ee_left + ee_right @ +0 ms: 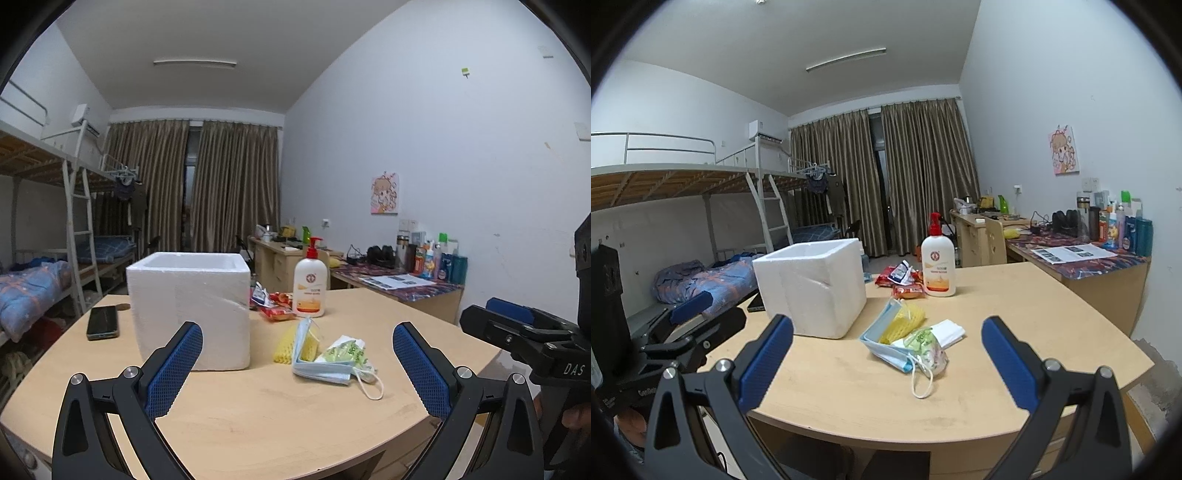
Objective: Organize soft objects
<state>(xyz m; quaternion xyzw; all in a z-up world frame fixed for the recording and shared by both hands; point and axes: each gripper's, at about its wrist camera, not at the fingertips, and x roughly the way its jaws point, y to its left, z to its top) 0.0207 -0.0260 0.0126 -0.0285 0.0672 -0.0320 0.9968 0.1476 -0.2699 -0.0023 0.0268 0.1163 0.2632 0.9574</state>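
Note:
A white foam box stands open-topped on the wooden table. To its right lies a small heap: blue face masks, a yellow foam net and a green-printed tissue pack. My left gripper hovers open above the near table edge, in front of the box and heap. My right gripper is open too, just short of the heap. Each gripper shows at the edge of the other's view.
A soap pump bottle and red snack packets sit behind the heap. A phone lies left of the box. Bunk beds stand at left, a cluttered desk along the right wall.

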